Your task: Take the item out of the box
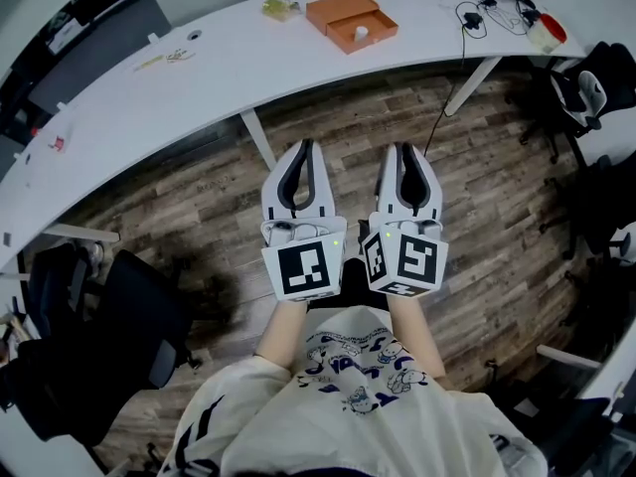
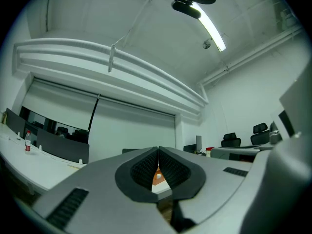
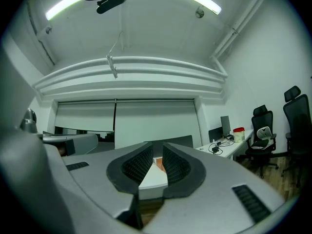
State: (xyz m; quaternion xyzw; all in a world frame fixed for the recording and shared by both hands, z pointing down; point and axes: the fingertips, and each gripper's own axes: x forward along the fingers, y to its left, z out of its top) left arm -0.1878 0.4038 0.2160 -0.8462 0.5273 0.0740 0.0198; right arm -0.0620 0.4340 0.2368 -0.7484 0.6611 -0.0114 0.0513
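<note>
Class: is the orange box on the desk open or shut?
Open: in the head view the orange box has its drawer slid out, with a small white item showing inside.

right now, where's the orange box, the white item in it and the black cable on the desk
orange box [image 1: 336, 10]: head view, on its flat orange top
white item [image 1: 361, 34]: head view, on its top face
black cable [image 1: 472, 16]: head view, on its tangled middle
</note>
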